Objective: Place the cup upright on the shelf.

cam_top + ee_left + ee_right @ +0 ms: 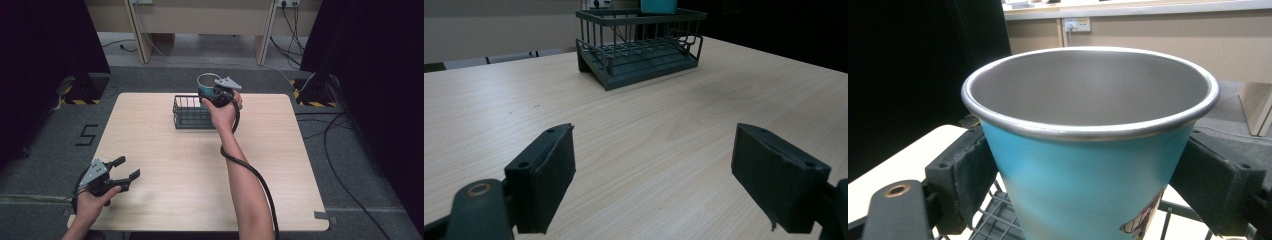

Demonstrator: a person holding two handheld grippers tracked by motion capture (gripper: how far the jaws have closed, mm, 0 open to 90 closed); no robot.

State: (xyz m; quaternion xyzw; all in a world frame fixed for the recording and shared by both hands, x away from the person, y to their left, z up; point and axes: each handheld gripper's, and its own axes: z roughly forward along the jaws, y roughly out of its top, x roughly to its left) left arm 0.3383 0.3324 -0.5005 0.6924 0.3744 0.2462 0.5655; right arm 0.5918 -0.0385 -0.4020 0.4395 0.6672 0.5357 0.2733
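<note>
We hold the cup point(1088, 150) upright in our right gripper point(220, 95), clamped just above the rack point(192, 112) at upper centre, while our left gripper point(120, 172) rests wide open and empty at lower left.

My left gripper point(126, 167) sits low at the frame's lower left, jaws spread wide with nothing between them. My right arm stretches toward upper centre, its right gripper point(216, 93) clamped against both sides of a cup point(205, 82).

Teal metal cup point(1088, 150) upright, clamped in right tongs point(1083, 185), above wire basket point(189, 113).
</note>
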